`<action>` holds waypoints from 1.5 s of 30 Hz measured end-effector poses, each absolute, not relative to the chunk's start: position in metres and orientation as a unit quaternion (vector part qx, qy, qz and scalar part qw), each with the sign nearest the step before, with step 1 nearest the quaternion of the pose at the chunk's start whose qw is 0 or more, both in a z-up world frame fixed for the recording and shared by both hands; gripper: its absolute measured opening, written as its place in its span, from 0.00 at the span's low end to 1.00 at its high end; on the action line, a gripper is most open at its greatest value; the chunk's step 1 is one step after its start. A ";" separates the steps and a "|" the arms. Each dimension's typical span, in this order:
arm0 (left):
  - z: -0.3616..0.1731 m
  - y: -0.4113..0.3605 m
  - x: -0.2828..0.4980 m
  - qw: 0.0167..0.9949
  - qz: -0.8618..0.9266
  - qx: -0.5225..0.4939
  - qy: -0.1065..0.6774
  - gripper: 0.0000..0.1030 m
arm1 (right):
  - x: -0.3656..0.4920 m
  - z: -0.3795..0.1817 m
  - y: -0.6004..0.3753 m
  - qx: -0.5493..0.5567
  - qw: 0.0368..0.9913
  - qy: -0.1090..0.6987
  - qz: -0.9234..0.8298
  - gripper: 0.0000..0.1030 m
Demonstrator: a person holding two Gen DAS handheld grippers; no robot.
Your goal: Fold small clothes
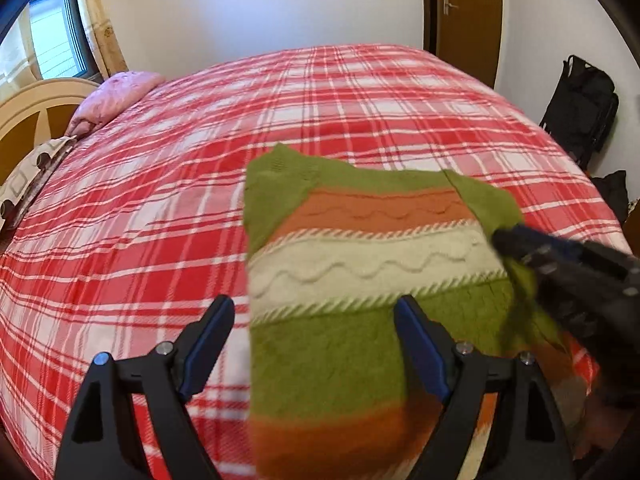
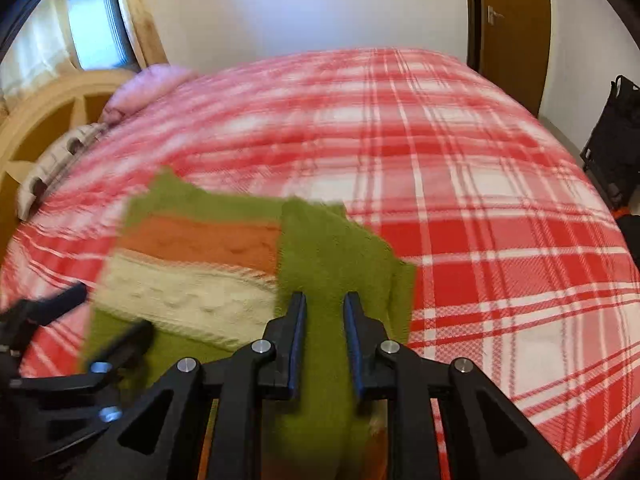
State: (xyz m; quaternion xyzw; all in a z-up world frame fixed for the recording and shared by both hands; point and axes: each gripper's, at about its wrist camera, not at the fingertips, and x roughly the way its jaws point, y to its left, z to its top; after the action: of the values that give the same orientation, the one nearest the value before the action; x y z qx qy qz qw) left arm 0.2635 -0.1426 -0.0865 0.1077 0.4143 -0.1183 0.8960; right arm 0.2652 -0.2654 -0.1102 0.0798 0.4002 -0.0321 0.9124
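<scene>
Sweater (image 1: 360,264) (green, orange and cream stripes) lies on the red plaid bedspread (image 1: 140,208), near my side of the bed, partly folded: in the right wrist view its right-hand green sleeve (image 2: 324,256) is turned in over the body.

Left gripper (image 1: 316,344): I have the jaws wide apart, nothing pinched. They straddle the sweater's left edge, one finger (image 1: 208,344) over bare bedspread, the other over the green band. I can't tell whether the tips touch the fabric.

Right gripper (image 2: 325,344): jaws narrow, a small gap showing. Green sleeve fabric runs between the pads (image 2: 298,344); I can't tell whether they press on it (heavy motion blur in that view).

Pink pillow (image 1: 120,96) sits at the headboard (image 1: 28,112), well away from the sweater.
</scene>
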 end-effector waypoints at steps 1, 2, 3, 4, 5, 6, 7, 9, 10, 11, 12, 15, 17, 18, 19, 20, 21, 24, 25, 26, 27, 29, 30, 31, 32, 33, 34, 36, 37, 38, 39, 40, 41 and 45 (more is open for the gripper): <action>-0.088 -0.144 0.263 0.895 -0.119 0.109 0.416 0.83 | 0.266 -0.111 -0.267 0.074 0.915 0.396 -0.037 0.20; -0.090 -0.146 0.264 0.895 -0.119 0.110 0.415 0.83 | 0.267 -0.110 -0.270 0.075 0.914 0.396 -0.042 0.20; -0.091 -0.148 0.264 0.896 -0.121 0.110 0.413 0.84 | 0.268 -0.109 -0.271 0.078 0.914 0.397 -0.044 0.20; -0.091 -0.149 0.264 0.897 -0.120 0.111 0.411 0.87 | 0.268 -0.109 -0.274 0.082 0.913 0.397 -0.045 0.20; -0.092 -0.150 0.265 0.899 -0.117 0.114 0.407 0.90 | 0.269 -0.109 -0.276 0.084 0.913 0.397 -0.045 0.20; -0.093 -0.151 0.267 0.899 -0.115 0.115 0.407 0.91 | 0.269 -0.109 -0.277 0.087 0.913 0.396 -0.045 0.20; -0.094 -0.152 0.268 0.899 -0.115 0.114 0.408 0.92 | 0.269 -0.109 -0.278 0.092 0.913 0.395 -0.044 0.20; -0.095 -0.152 0.269 0.899 -0.114 0.111 0.408 0.93 | 0.268 -0.108 -0.278 0.093 0.914 0.392 -0.045 0.21; -0.095 -0.152 0.269 0.899 -0.113 0.111 0.408 0.95 | 0.263 -0.105 -0.276 0.092 0.917 0.387 -0.043 0.22; -0.095 -0.152 0.269 0.899 -0.112 0.112 0.407 0.96 | 0.258 -0.104 -0.274 0.092 0.919 0.381 -0.043 0.22; -0.095 -0.151 0.269 0.900 -0.111 0.112 0.406 0.96 | 0.252 -0.102 -0.274 0.095 0.922 0.373 -0.046 0.22; -0.094 -0.150 0.268 0.900 -0.111 0.114 0.406 0.98 | 0.225 -0.092 -0.275 0.117 0.931 0.340 -0.055 0.22; -0.093 -0.148 0.267 0.898 -0.112 0.116 0.410 0.98 | 0.205 -0.089 -0.278 0.138 0.931 0.333 -0.064 0.31; -0.091 -0.147 0.264 0.898 -0.110 0.119 0.410 0.98 | 0.196 -0.089 -0.278 0.148 0.930 0.330 -0.067 0.35; -0.088 -0.146 0.260 0.898 -0.109 0.120 0.408 0.98 | 0.182 -0.088 -0.279 0.162 0.930 0.322 -0.070 0.44; -0.086 -0.144 0.256 0.899 -0.110 0.120 0.406 0.98 | 0.173 -0.088 -0.278 0.171 0.930 0.316 -0.074 0.49; -0.084 -0.142 0.250 0.901 -0.113 0.119 0.402 0.98 | 0.164 -0.088 -0.277 0.178 0.931 0.310 -0.078 0.50; -0.082 -0.135 0.227 0.905 -0.114 0.121 0.392 0.98 | 0.138 -0.088 -0.272 0.193 0.931 0.299 -0.082 0.50; -0.081 -0.133 0.223 0.905 -0.113 0.122 0.392 0.98 | 0.131 -0.089 -0.269 0.199 0.929 0.300 -0.081 0.50; -0.082 -0.130 0.215 0.905 -0.113 0.123 0.391 0.98 | 0.128 -0.090 -0.268 0.205 0.927 0.303 -0.078 0.50; -0.082 -0.127 0.210 0.905 -0.114 0.122 0.392 0.98 | 0.124 -0.092 -0.266 0.212 0.925 0.305 -0.076 0.50; -0.082 -0.121 0.198 0.905 -0.115 0.120 0.392 0.98 | 0.115 -0.093 -0.260 0.220 0.923 0.306 -0.071 0.50; -0.081 -0.118 0.192 0.906 -0.114 0.121 0.390 0.98 | 0.112 -0.092 -0.257 0.220 0.924 0.305 -0.070 0.50; -0.080 -0.117 0.188 0.906 -0.114 0.121 0.388 0.98 | 0.110 -0.093 -0.255 0.220 0.924 0.304 -0.070 0.50; -0.078 -0.115 0.184 0.908 -0.115 0.123 0.384 0.98 | 0.106 -0.092 -0.251 0.221 0.924 0.303 -0.067 0.50; -0.076 -0.114 0.180 0.909 -0.116 0.126 0.381 0.98 | 0.103 -0.091 -0.249 0.222 0.925 0.302 -0.065 0.50; -0.075 -0.114 0.178 0.909 -0.115 0.129 0.379 0.98 | 0.102 -0.091 -0.247 0.223 0.924 0.303 -0.063 0.50; -0.073 -0.112 0.175 0.910 -0.113 0.137 0.376 0.98 | 0.101 -0.091 -0.246 0.229 0.921 0.309 -0.055 0.50; -0.072 -0.110 0.174 0.910 -0.109 0.140 0.375 0.98 | 0.100 -0.091 -0.247 0.232 0.920 0.311 -0.053 0.51; -0.071 -0.108 0.174 0.910 -0.104 0.139 0.376 0.98 | 0.099 -0.091 -0.248 0.234 0.920 0.310 -0.051 0.50; -0.071 -0.104 0.176 0.908 -0.102 0.135 0.383 0.98 | 0.098 -0.090 -0.250 0.234 0.920 0.309 -0.052 0.50; -0.070 -0.101 0.175 0.907 -0.103 0.130 0.387 0.98 | 0.097 -0.089 -0.252 0.234 0.920 0.308 -0.052 0.51; -0.070 -0.096 0.178 0.906 -0.105 0.119 0.394 0.98 | 0.097 -0.088 -0.254 0.235 0.921 0.308 -0.052 0.51; -0.065 -0.092 0.191 0.908 -0.117 0.108 0.387 0.98 | 0.107 -0.085 -0.267 0.248 0.917 0.307 -0.050 0.51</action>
State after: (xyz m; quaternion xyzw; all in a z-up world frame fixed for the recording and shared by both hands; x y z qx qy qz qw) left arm 0.1912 -0.0921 -0.0646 0.1079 0.3870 -0.1170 0.9082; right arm 0.1071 -0.2670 -0.0850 0.2485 0.3071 -0.0503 0.9173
